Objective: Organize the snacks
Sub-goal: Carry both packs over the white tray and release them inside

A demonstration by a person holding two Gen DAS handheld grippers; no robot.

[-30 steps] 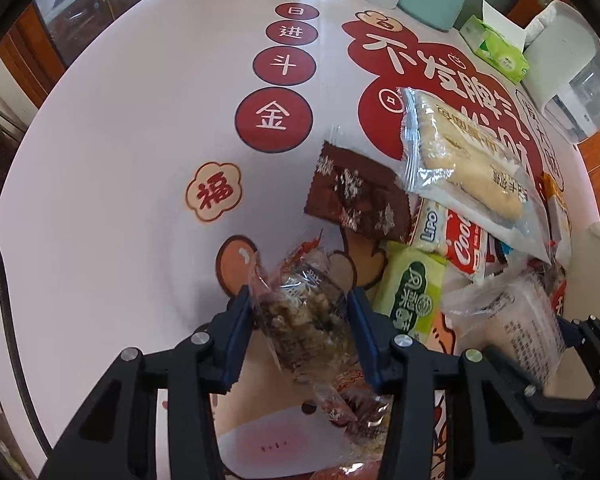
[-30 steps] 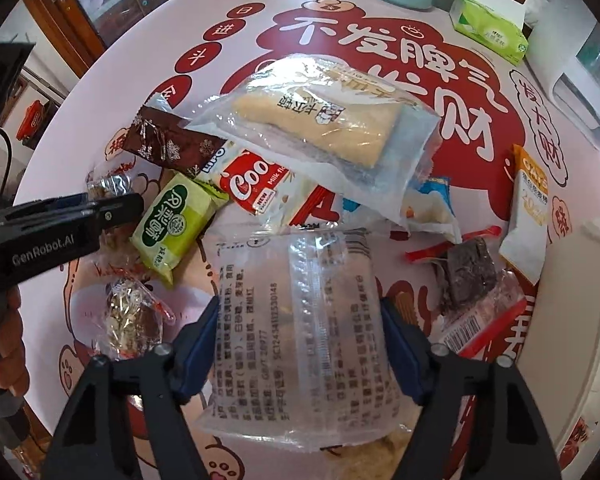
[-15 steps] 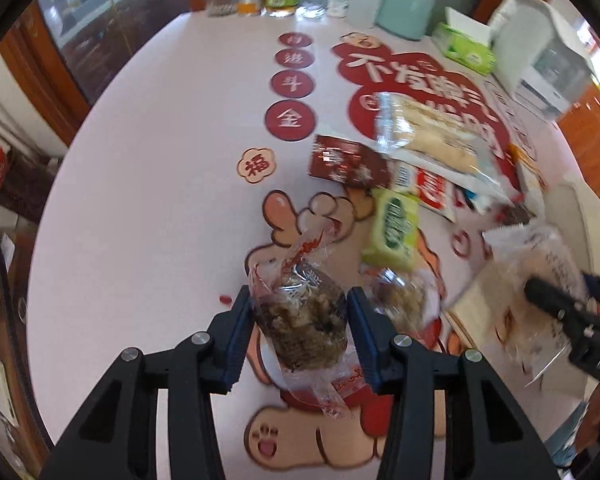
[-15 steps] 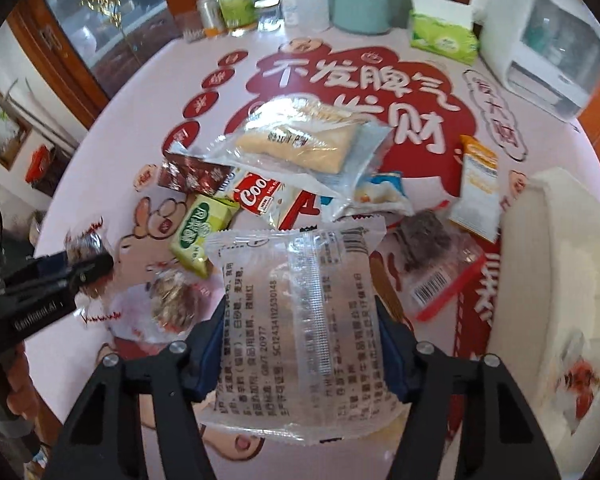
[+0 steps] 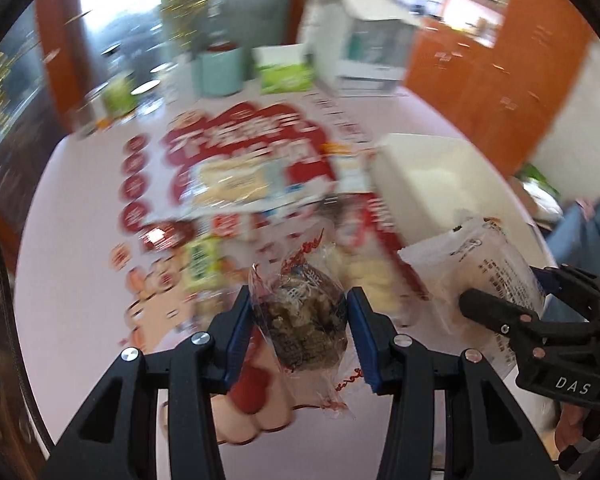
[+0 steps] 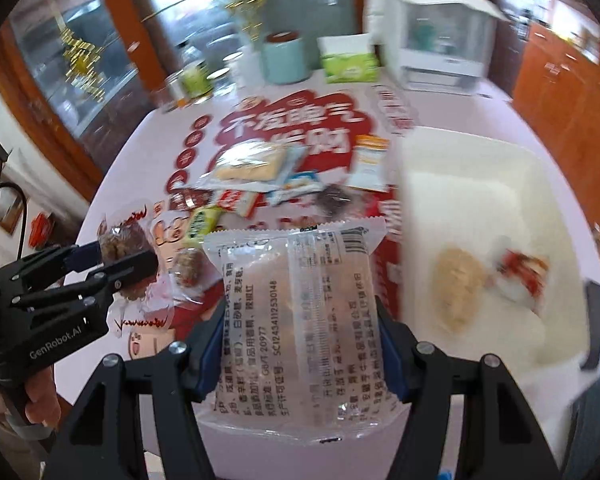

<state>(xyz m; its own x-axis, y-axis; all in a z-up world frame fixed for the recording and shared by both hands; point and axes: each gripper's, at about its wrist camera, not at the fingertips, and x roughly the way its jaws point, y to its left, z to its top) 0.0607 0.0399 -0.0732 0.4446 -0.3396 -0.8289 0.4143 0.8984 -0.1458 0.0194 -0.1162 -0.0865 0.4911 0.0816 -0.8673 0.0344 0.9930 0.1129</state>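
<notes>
My left gripper (image 5: 300, 312) is shut on a clear packet of brown nut candy (image 5: 304, 320) and holds it above the table. It also shows in the right wrist view (image 6: 120, 256). My right gripper (image 6: 300, 320) is shut on a clear bread packet with printed text (image 6: 296, 304), lifted; it also shows in the left wrist view (image 5: 488, 276). A white bin (image 6: 480, 184) stands at the right and holds a beige snack (image 6: 456, 288) and a red-and-white packet (image 6: 520, 276). Several snack packets (image 6: 252, 168) lie on the red-and-white table mat.
A teal canister (image 6: 284, 60), a green tissue box (image 6: 348, 64), a white appliance (image 6: 440, 36) and bottles (image 6: 192, 80) stand at the table's far edge. Wooden cabinets rise behind. The views are motion-blurred.
Both grippers have risen and swung right toward the white bin, each still holding its packet. The bin now shows fully in the right wrist view.
</notes>
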